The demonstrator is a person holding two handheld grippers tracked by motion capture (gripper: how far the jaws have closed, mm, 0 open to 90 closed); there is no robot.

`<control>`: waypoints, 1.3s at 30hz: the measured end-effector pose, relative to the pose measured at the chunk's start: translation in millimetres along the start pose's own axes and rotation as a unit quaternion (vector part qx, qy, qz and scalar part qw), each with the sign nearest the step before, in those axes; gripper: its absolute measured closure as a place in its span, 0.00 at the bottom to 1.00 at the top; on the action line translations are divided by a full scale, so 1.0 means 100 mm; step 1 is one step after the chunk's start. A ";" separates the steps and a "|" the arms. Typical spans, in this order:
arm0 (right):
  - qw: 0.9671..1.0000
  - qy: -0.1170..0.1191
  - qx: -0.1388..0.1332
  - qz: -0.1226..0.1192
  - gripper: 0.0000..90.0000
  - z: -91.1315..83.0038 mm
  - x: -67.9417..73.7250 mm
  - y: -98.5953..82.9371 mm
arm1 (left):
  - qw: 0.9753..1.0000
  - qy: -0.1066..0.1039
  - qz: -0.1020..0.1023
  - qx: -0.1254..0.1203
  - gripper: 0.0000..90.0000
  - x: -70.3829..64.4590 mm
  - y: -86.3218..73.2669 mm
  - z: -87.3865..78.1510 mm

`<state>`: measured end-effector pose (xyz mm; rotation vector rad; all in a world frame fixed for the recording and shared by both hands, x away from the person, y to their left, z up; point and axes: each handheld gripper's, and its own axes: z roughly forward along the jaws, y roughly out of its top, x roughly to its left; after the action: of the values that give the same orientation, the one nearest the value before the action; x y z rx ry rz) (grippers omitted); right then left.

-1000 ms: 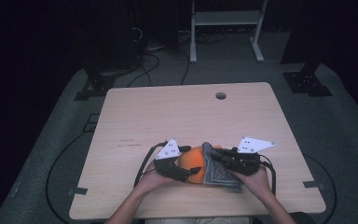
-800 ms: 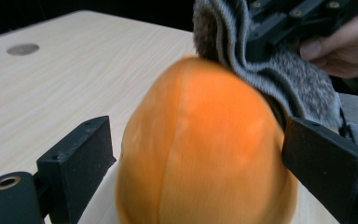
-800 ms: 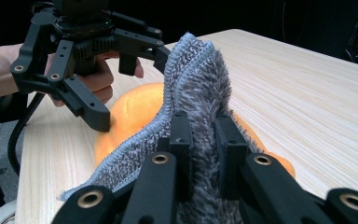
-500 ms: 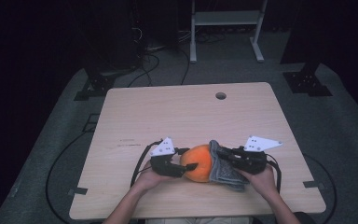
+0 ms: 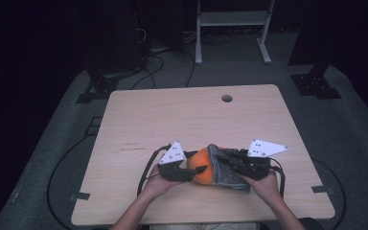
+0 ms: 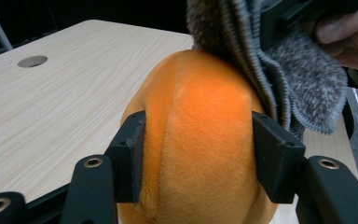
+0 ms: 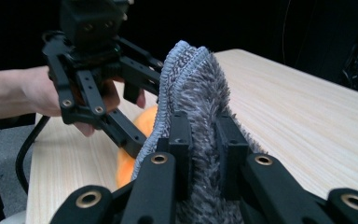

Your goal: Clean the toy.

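High view: orange plush ball (image 5: 200, 166) near table (image 5: 182, 115) front edge, between both grippers. Left gripper view: left gripper (image 6: 196, 158) clamps the ball; keep it steady. Right gripper view: right gripper (image 7: 204, 135) pinches grey knit hat (image 7: 196, 93); stretch rim evenly over ball.

Orange plush ball (image 6: 200, 140): soft, round, vertical seam down its face; sits at desk's 6 o'clock edge, squeezed between your left tongs' jaws. Grey fuzzy cloth (image 7: 200, 93): fleecy, ribbed hem, folded double, standing on edge; draped against ball's 3 o'clock side, touching it, pinched in your right tongs' jaws.
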<state>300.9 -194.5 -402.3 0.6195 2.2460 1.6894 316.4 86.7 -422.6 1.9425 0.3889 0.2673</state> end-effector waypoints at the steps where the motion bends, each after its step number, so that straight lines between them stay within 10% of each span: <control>1: 1.000 -0.001 0.002 0.003 0.88 0.00 -0.02 -0.01 | 1.000 -0.004 -0.001 -0.002 0.48 0.00 0.00 0.00; 5: 1.000 -0.004 0.016 0.023 0.88 -0.01 -0.11 -0.11 | 1.000 -0.021 0.001 -0.005 0.39 -0.02 0.00 0.03; 6: 0.999 -0.002 0.016 0.033 0.88 -0.03 -0.13 -0.13 | 0.998 -0.055 -0.018 -0.003 0.26 0.01 0.00 0.02; 10: 0.999 -0.003 0.016 0.036 0.88 -0.06 -0.15 -0.15 | 0.999 -0.045 -0.023 0.002 0.12 0.04 -0.02 0.01; 13: 0.999 -0.004 0.016 0.036 0.88 -0.06 -0.16 -0.14 | 0.999 -0.045 -0.024 0.019 0.15 0.06 -0.09 0.07; 17: 0.999 -0.015 0.014 0.037 0.88 -0.10 -0.17 -0.13 | 1.000 -0.024 -0.013 0.002 0.43 0.05 -0.08 0.03; 24: 1.000 0.006 -0.016 -0.006 0.88 -0.14 0.10 0.10 | 1.000 -0.019 -0.015 -0.009 0.47 -0.01 -0.02 0.07; 27: 0.999 0.005 0.015 -0.037 0.88 0.02 0.20 0.13 | 1.000 -0.017 -0.002 -0.004 0.47 -0.06 -0.01 0.08; 34: 0.999 -0.042 0.031 -0.010 0.88 -0.10 -0.06 -0.01 | 1.000 -0.016 -0.008 -0.004 0.48 -0.05 -0.01 0.08; 39: 1.000 -0.015 -0.006 0.008 0.88 -0.18 -0.01 0.06 | 0.999 -0.012 -0.021 -0.022 0.49 -0.06 0.03 0.08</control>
<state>295.2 -208.4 -391.2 0.6564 2.2147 1.6878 314.6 76.8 -423.0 1.8901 0.4035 0.2232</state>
